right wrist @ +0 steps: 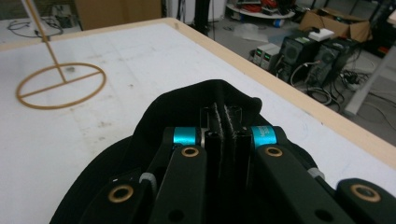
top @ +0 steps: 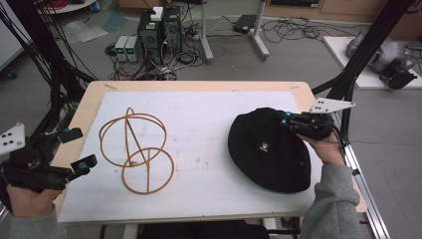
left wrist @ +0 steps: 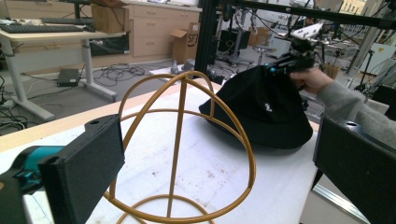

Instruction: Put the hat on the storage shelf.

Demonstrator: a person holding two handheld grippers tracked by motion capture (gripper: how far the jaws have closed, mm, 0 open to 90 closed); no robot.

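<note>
— Where was the black hat?
— On the white mat, toward the right side, its far edge pinched between the closed jaws of the right gripper (the fabric bunched up there).
— And the left gripper?
— Jaws spread apart, holding nothing, at the table's left edge, near the gold wire hat stand, which stood well apart from the hat

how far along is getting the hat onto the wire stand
Done: the right gripper has pinched the black hat at its crown. In hand: lifting it off the table. Left: carrying it onto the wire stand, which is bare; the left gripper is open beside it.
</note>
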